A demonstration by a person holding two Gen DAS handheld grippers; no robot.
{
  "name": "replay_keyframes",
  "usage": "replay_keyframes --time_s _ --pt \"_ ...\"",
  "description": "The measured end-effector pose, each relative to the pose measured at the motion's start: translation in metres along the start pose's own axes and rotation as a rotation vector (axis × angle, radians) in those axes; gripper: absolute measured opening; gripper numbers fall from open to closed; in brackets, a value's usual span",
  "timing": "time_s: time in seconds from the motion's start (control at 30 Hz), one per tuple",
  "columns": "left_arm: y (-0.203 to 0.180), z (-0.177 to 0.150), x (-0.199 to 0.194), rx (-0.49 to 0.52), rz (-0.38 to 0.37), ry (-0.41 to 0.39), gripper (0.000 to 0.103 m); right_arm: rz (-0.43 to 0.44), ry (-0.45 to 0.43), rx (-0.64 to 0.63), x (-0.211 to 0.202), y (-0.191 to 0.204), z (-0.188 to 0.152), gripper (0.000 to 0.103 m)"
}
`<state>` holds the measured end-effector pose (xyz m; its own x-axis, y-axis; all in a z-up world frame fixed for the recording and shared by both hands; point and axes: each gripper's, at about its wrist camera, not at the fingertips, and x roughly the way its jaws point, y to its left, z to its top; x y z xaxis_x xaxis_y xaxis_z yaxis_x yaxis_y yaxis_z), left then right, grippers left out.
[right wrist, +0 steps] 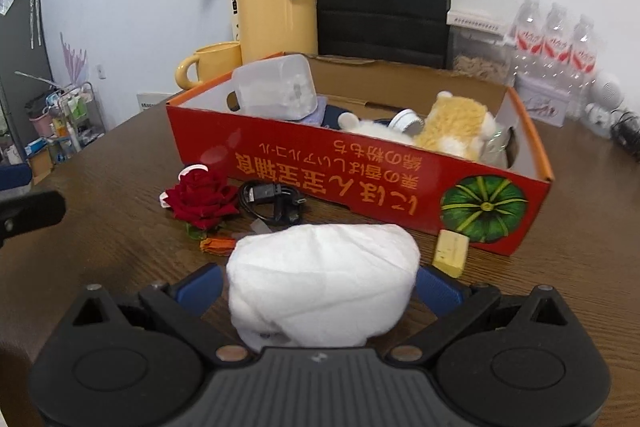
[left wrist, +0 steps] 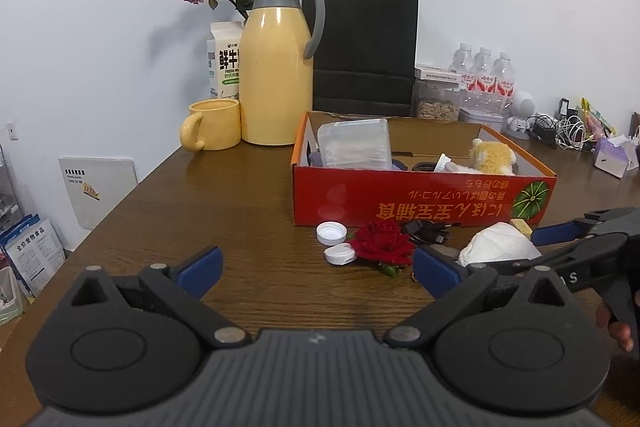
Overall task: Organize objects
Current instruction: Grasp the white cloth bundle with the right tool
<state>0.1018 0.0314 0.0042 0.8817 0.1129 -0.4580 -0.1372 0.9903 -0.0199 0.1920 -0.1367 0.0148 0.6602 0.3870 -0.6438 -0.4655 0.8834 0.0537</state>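
Crumpled white paper wad [right wrist: 320, 283] sat between right gripper [right wrist: 320, 285] fingers, apparently gripped for boxing | red cardboard box [right wrist: 320, 171] just ahead, plush inside | left gripper [left wrist: 316, 267] spread wide, empty | red fabric rose [left wrist: 384, 241] ahead of it, unboxed

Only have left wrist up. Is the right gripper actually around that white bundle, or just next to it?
Observer: Around it. In the right wrist view the white bundle sits between both blue fingers of the right gripper; whether they grip it, I cannot tell.
Operator: Anything hiding behind the bundle?
Observer: A small orange scrap lies on the table at its left edge, near the red rose.
Operator: What's in the red box beside the plush?
Observer: In the red box a round white item rests against the yellow plush.
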Motion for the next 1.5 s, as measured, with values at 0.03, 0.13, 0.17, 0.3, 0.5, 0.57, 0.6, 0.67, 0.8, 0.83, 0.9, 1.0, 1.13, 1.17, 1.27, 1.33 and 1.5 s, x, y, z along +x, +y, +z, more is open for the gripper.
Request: replay_keyframes --time_s 0.03,0.13,0.17,0.3,0.5,0.57,0.6,0.67,0.8,0.83,0.9,1.0,1.13,1.17,1.27,1.33,1.5 --pt "0.001 0.0 0.001 -0.001 0.002 0.001 0.103 -0.001 0.002 0.007 0.002 -0.001 0.0 0.103" --pt "0.002 0.0 0.005 -0.003 0.008 0.009 0.103 0.003 -0.004 0.023 0.008 -0.002 -0.002 0.103" --pt "0.002 -0.001 0.006 -0.003 0.01 0.013 0.103 0.002 -0.011 0.029 0.008 -0.003 -0.003 0.103" --pt "0.002 -0.002 0.011 -0.007 0.018 0.022 0.103 0.016 -0.024 0.034 0.01 -0.004 -0.006 0.103" --pt "0.002 -0.005 0.019 -0.015 0.025 0.04 0.103 0.026 -0.041 0.068 0.011 -0.01 -0.009 0.096" --pt "0.001 -0.006 0.02 -0.015 0.026 0.045 0.103 0.03 -0.056 0.073 0.008 -0.011 -0.009 0.094" --pt "0.001 -0.006 0.021 -0.015 0.026 0.047 0.103 0.028 -0.062 0.072 0.007 -0.011 -0.01 0.093" --pt "-0.001 -0.007 0.022 -0.015 0.027 0.051 0.103 0.021 -0.075 0.064 0.005 -0.009 -0.011 0.09" --pt "-0.002 -0.009 0.024 -0.016 0.026 0.055 0.103 0.007 -0.095 0.046 0.002 -0.006 -0.012 0.081" --pt "-0.001 -0.009 0.024 -0.017 0.027 0.056 0.103 0.007 -0.099 0.044 0.001 -0.006 -0.012 0.08" --pt "-0.001 -0.009 0.024 -0.019 0.028 0.056 0.103 0.001 -0.107 0.04 0.0 -0.005 -0.013 0.075" --pt "-0.002 -0.01 0.026 -0.022 0.03 0.06 0.103 -0.005 -0.12 0.035 -0.003 -0.005 -0.014 0.069" --pt "-0.004 -0.01 0.028 -0.023 0.027 0.062 0.103 -0.003 -0.133 0.046 -0.005 -0.007 -0.015 0.075" --pt "-0.004 -0.01 0.027 -0.022 0.025 0.061 0.103 -0.001 -0.14 0.056 -0.006 -0.009 -0.015 0.088" --pt "-0.004 -0.01 0.026 -0.019 0.025 0.06 0.103 -0.011 -0.158 0.091 -0.01 -0.018 -0.014 0.103" --pt "-0.004 -0.009 0.027 -0.016 0.027 0.061 0.103 -0.009 -0.136 0.111 -0.006 -0.024 -0.013 0.103" --pt "-0.002 -0.007 0.026 -0.018 0.025 0.052 0.103 0.09 -0.064 0.131 0.012 -0.036 -0.004 0.103"
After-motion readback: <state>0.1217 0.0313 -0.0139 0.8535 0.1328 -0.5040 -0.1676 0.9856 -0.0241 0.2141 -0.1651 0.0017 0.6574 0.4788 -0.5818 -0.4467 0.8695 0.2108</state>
